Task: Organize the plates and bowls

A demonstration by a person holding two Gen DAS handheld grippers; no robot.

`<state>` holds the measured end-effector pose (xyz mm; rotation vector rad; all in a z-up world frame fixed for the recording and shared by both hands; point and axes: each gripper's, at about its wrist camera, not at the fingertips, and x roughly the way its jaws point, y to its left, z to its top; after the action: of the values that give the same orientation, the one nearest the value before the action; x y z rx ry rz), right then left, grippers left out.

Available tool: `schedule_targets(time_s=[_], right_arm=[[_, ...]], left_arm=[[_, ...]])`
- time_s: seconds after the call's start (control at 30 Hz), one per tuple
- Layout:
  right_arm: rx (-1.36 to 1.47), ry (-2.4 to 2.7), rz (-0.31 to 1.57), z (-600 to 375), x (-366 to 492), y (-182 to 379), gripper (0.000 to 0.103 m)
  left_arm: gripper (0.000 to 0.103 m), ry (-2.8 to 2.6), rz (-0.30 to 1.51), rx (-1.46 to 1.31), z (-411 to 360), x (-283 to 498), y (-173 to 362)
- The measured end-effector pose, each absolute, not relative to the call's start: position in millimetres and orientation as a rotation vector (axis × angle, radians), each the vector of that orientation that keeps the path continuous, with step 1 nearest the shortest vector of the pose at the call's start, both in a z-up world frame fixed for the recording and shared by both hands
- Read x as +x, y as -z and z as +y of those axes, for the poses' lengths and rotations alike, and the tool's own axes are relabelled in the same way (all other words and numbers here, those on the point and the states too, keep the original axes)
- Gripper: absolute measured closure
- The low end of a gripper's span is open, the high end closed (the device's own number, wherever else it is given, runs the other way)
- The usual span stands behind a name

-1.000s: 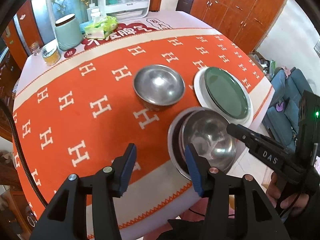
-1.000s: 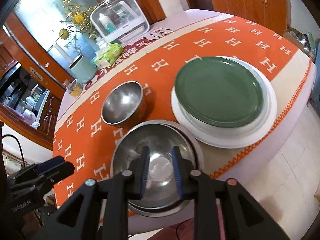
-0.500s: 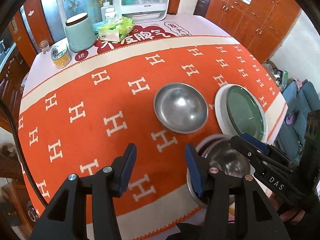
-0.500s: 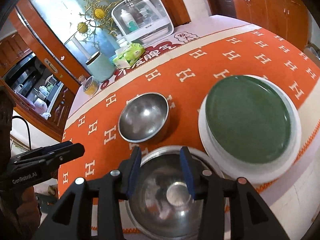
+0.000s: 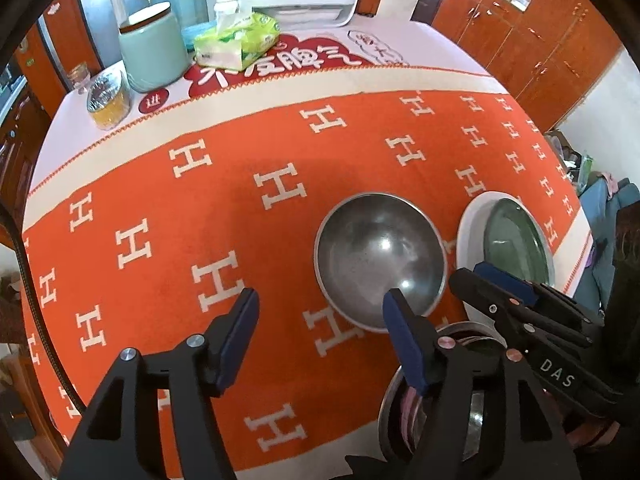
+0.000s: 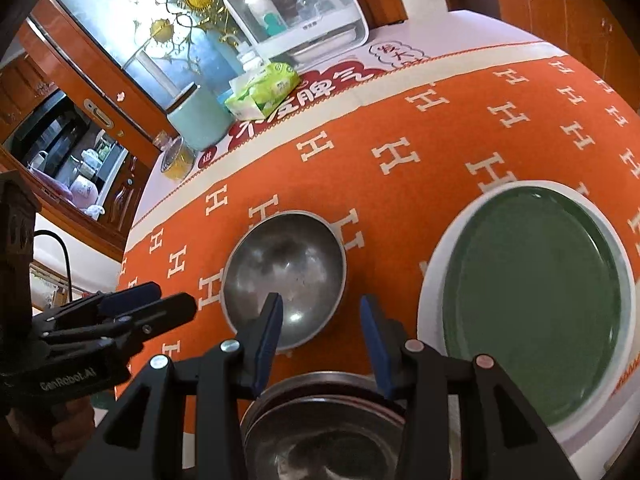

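Ahead of both tools, the counter (image 5: 120, 128) wears an orange H-patterned cloth (image 5: 248, 224), wooden cabinets (image 5: 532, 40) behind. The left tool (image 5: 320, 308) is opening on nothing; the right tool (image 6: 320, 316), marked "DAS", stands apart, empty. A steel bowl (image 6: 284, 276) sits just beyond both, the green plate (image 6: 532, 292) right of it

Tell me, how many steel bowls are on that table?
2: one steel bowl mid-cloth, left of the green plate; another steel bowl at the near edge, on a metal plate, partly hidden.
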<state>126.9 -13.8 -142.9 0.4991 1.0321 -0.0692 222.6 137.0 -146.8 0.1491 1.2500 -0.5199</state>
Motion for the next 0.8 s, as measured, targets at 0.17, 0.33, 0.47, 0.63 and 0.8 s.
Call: schedule_targets(time_s=[0.17, 0.33, 0.47, 0.63, 0.8], right_arm=[[0.5, 0.045, 1.084, -15.6, 144.4, 155.3, 0.062], [0.504, 0.024, 1.129, -15.1, 159.4, 167.7, 0.062], [0.507, 0.018, 1.157, -14.3, 167.7, 176.0, 0.062], [0.511, 0.013, 1.175, -14.9, 175.7, 183.2, 0.063], [0.522, 0.021, 1.18, -18.6, 179.7, 188.3, 0.074]], left_arm=[[0.04, 0.504, 1.307, 0.134, 130.6, 235.9, 167.3], [0.04, 0.501, 1.36, 0.102, 130.1, 247.2, 184.4], [0.04, 0.503, 1.39, 0.08, 130.3, 253.2, 194.5], [0.047, 0.502, 1.431, 0.057, 129.6, 261.3, 209.0], [0.065, 0.502, 1.459, 0.044, 126.9, 265.4, 219.9]])
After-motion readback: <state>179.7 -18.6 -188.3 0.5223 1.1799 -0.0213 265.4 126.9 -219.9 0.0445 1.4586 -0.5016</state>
